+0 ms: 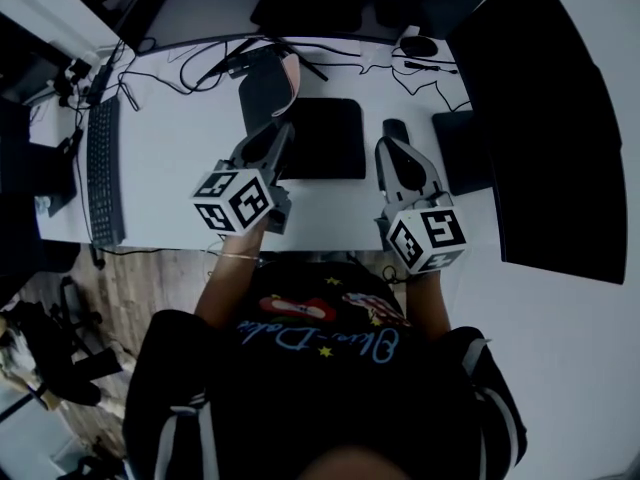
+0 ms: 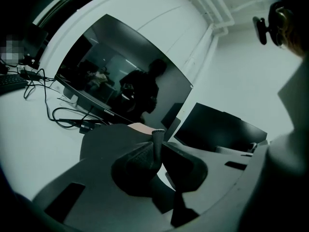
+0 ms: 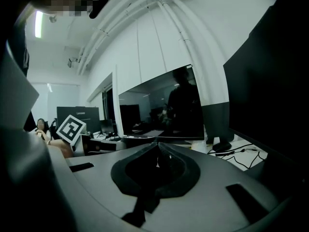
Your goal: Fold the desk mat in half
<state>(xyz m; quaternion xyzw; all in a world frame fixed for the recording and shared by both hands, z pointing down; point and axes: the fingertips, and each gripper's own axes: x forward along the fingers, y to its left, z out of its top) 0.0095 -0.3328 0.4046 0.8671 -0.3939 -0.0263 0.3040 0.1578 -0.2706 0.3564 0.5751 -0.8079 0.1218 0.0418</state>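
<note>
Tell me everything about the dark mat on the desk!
The desk mat is a thin, bendy sheet, dark on top and pinkish underneath. Most of it lies flat on the white desk. Its left part is lifted and curled over, so the pink side shows. The left gripper is shut on that raised edge, which looks stitched. The right gripper, shut and empty, hangs beside it.

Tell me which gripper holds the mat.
The left gripper: its jaws pinch the mat by its edge. The right gripper has its jaws shut on nothing.
</note>
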